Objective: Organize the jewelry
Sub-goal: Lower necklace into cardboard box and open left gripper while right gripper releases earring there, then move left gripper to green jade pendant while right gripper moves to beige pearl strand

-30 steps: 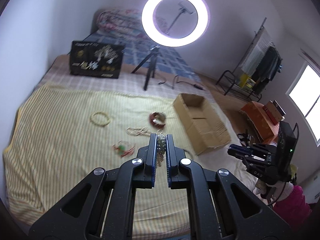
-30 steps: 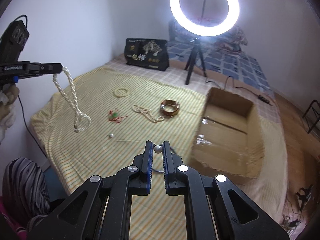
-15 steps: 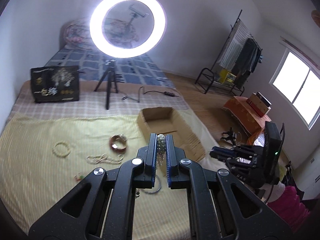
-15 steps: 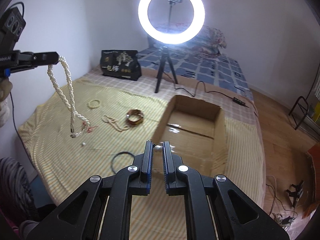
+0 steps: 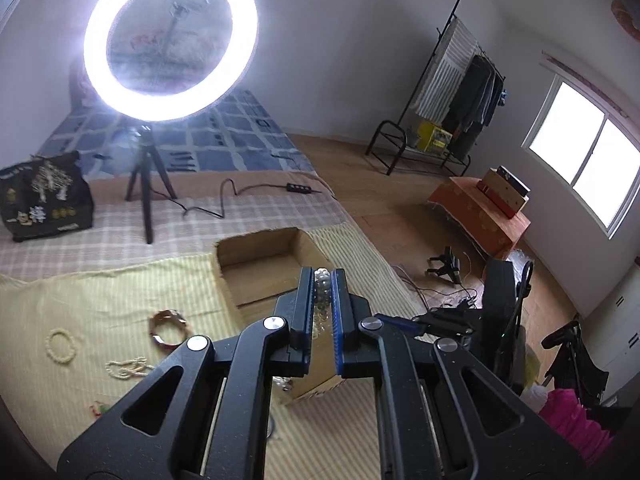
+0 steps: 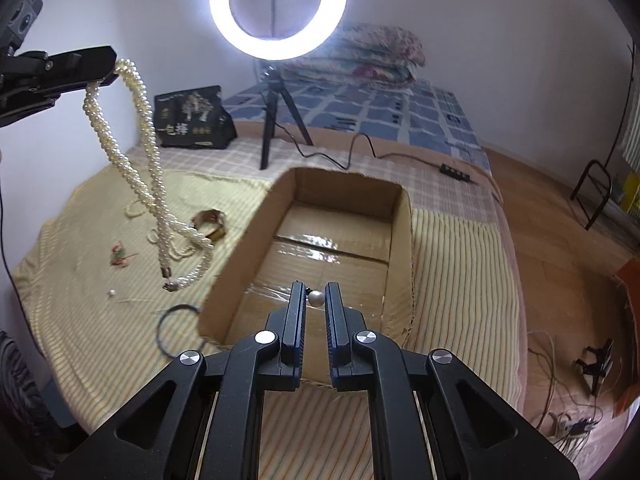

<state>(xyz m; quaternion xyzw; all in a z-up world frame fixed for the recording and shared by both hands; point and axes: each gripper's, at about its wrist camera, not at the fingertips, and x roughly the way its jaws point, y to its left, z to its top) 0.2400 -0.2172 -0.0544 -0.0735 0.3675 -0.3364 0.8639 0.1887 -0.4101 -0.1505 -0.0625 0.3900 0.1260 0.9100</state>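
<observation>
Your left gripper (image 5: 323, 276) is clenched on a multi-strand pearl necklace (image 6: 150, 168), which hangs from its tips in a long loop, its clasp end dangling above the yellow striped bedspread (image 6: 80, 320) just beside the near left corner of the cardboard box (image 6: 404, 216); in the left wrist view the pearls show as a pale column pinched between the two blue-lined fingers (image 5: 306, 300). Your right gripper (image 6: 316, 298) is clenched on a single pearl bead (image 6: 315, 298), held at the very tips of its fingers above the open box, whose taped floor appears bare. On the bedspread to the left of the box lie a brown and gold bangle (image 6: 210, 226), a second pearl strand (image 6: 176, 246) just beside it, a small red and green piece (image 6: 120, 254), one loose pearl (image 6: 111, 293) and a thin dark ring (image 6: 176, 330) near the box's front left corner; a pale beaded bracelet (image 5: 61, 346) lies farther left in the left wrist view. Beyond the box stand a lit ring light (image 6: 278, 8) on a tripod and a black gift bag (image 6: 192, 118), both on the checked part of the bed.
</observation>
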